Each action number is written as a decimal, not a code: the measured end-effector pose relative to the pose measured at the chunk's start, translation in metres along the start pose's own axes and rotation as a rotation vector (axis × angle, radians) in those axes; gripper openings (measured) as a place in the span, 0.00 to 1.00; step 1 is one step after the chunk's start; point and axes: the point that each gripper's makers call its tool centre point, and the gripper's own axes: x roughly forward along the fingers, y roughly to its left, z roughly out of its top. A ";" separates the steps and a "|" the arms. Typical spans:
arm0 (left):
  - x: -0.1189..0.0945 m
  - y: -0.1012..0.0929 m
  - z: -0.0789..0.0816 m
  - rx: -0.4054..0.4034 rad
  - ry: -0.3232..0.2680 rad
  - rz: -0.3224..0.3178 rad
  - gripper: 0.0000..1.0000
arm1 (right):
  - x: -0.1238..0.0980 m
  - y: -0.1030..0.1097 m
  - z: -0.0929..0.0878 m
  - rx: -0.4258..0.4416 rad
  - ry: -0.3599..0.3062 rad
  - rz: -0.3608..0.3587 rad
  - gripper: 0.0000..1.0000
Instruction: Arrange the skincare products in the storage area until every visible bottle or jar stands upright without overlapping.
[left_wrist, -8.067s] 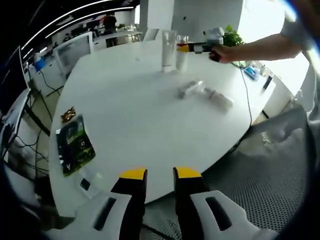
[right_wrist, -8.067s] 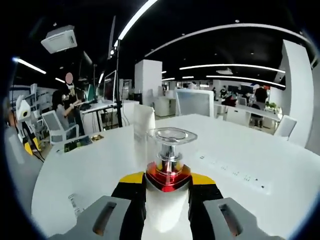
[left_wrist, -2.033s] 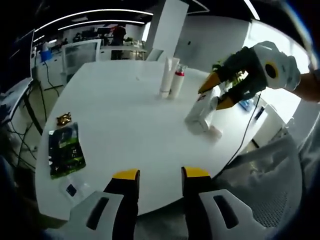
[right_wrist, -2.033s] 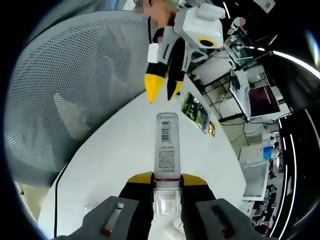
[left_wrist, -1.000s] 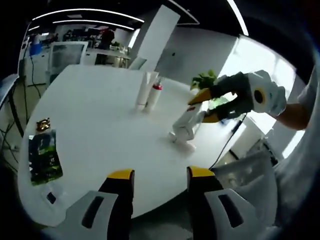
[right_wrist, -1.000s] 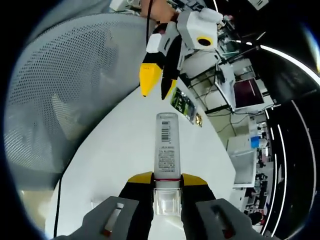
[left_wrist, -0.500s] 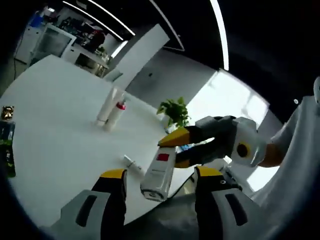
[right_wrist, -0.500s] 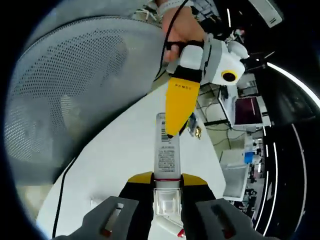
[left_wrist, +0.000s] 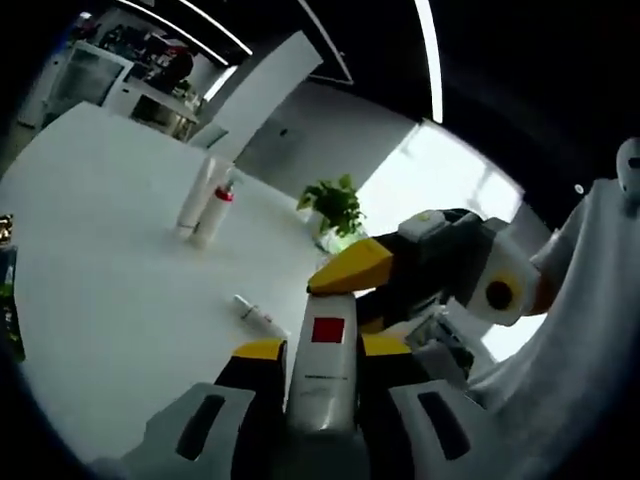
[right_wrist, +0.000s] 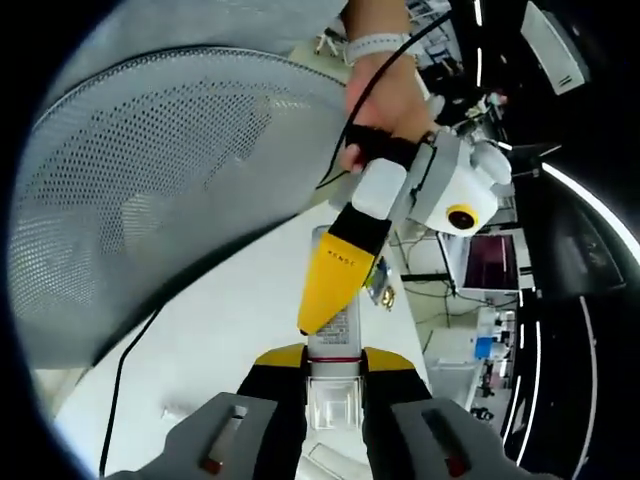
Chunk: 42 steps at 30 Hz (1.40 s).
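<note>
A white tube with a red square (left_wrist: 320, 375) is held in the air between both grippers. My left gripper (left_wrist: 320, 348) is shut on its near end. My right gripper (left_wrist: 355, 300) reaches in from the right, its yellow fingers (left_wrist: 350, 268) clamped on the far end. In the right gripper view the tube's barcode side (right_wrist: 334, 335) and clear cap sit in my right gripper (right_wrist: 333, 358), while the left gripper (right_wrist: 335, 290) grips the other end. A tall white tube (left_wrist: 193, 195) and a red-collared bottle (left_wrist: 213, 213) stand upright together on the white table (left_wrist: 100, 290). A small tube (left_wrist: 255, 315) lies flat.
A potted plant (left_wrist: 335, 205) stands beyond the table's far edge. A green packet (left_wrist: 10, 325) lies at the left edge. In the right gripper view a grey mesh chair (right_wrist: 150, 180) is beside the table (right_wrist: 210, 340), a black cable (right_wrist: 130, 380) crosses it, and a person's hand (right_wrist: 385, 100) holds the left gripper.
My left gripper has come up to the lifted tube and shut on its free end; half a second ago its jaws stood wide apart. The right gripper keeps its hold.
</note>
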 end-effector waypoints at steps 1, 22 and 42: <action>0.000 -0.001 -0.003 0.032 0.018 0.001 0.23 | 0.000 0.001 0.000 -0.002 -0.002 0.002 0.12; -0.004 0.005 -0.011 -0.046 0.066 0.035 0.22 | -0.002 0.017 -0.009 0.325 0.043 -0.114 0.22; -0.004 0.006 -0.016 -0.313 0.064 -0.042 0.22 | -0.012 -0.004 -0.038 0.907 0.037 -0.264 0.21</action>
